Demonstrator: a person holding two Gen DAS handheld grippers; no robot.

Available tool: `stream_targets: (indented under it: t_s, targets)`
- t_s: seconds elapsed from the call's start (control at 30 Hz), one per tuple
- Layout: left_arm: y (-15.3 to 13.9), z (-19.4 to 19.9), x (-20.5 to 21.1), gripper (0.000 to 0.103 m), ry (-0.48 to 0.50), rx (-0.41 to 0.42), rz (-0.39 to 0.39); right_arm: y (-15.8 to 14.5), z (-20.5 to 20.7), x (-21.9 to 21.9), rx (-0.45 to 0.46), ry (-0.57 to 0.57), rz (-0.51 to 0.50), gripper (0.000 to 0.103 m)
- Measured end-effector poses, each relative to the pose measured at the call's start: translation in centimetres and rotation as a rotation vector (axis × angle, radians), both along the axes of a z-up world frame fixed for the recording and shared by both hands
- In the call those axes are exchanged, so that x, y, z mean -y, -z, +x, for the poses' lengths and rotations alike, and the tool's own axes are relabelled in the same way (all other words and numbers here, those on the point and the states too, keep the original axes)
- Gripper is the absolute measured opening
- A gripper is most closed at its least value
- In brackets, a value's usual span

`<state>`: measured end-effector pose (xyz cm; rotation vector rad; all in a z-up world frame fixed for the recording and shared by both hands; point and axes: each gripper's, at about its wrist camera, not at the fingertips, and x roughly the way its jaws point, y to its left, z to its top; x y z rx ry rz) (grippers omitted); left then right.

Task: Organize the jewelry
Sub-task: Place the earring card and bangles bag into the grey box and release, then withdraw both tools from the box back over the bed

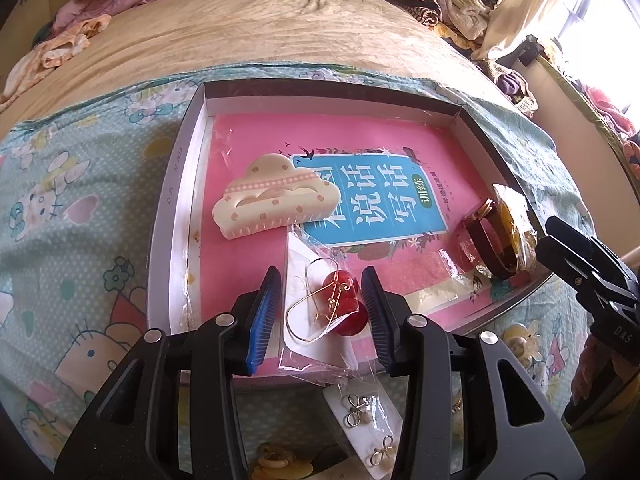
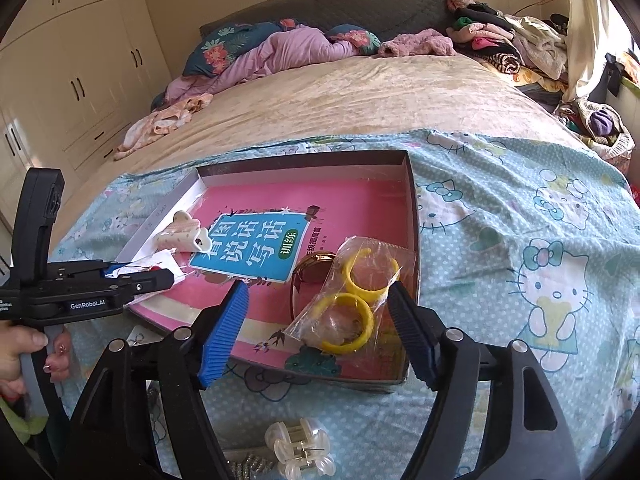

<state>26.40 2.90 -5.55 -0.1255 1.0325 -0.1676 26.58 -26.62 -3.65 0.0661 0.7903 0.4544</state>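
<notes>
A shallow grey box lid (image 1: 176,184) lies on a bed over a cartoon-cat sheet (image 1: 72,240), with a pink book (image 1: 360,152) flat inside it as a floor. Beyond it stretch a beige blanket (image 2: 320,96) and heaps of clothes (image 2: 512,44) along the far side, none of it in the way of the work.

At the left of the lid, a cream cloud-shaped hair claw (image 1: 272,196) rests on the book. Just in front of it, the left gripper (image 1: 325,316) holds a clear packet of red bead earrings (image 1: 340,304) with gold hoops on a white card; the blue pads sit narrowly apart at the packet's sides, and they seem to pinch the plastic, though the contact itself is hard to make out. The packet hangs over the lid's near edge. Below it, outside the lid, a card of small gold bow earrings (image 1: 362,428) lies on the sheet, partly hidden by the gripper frame.

Toward the right of the lid lies a dark brown bangle (image 2: 316,268), and leaning against it a clear bag of yellow rings (image 2: 352,304). The right gripper (image 2: 318,328) stands wide open around that bag, its pads clear of the plastic on both sides, so the bag rests on the book on its own.

On the sheet nearer the camera lies a clear hair claw (image 2: 300,452), cut off by the frame's lower edge, beside something sparkly and unreadable.
</notes>
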Motion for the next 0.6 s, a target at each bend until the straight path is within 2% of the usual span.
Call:
stream_targets:
  t_s: [0.27,0.33,0.47,0.5,0.6]
  targets:
    - [-0.3,-0.3,-0.2,0.034,-0.008,0.004,0.001,-1.6,-1.2,0.7,0.032,0.016,0.016,0.085]
    - [-0.6,-0.5,-0.2,0.042,-0.011,0.01,0.003,-2.0,-1.4,0.8,0.038,0.016,0.021,0.086]
    - [-1.4,-1.1,-0.4,0.047,-0.018,0.027,0.006,-2.9,-2.1,1.0,0.061,0.021,0.029,0.09]
    - [-1.6,-1.2,-0.5,0.052,-0.019,0.031,0.008,-3.1,-2.3,0.9,0.065,0.021,0.028,0.091]
    - [-2.4,-1.8,-0.6,0.058,-0.024,0.047,0.011,-3.8,-2.8,0.7,0.08,0.017,0.03,0.092]
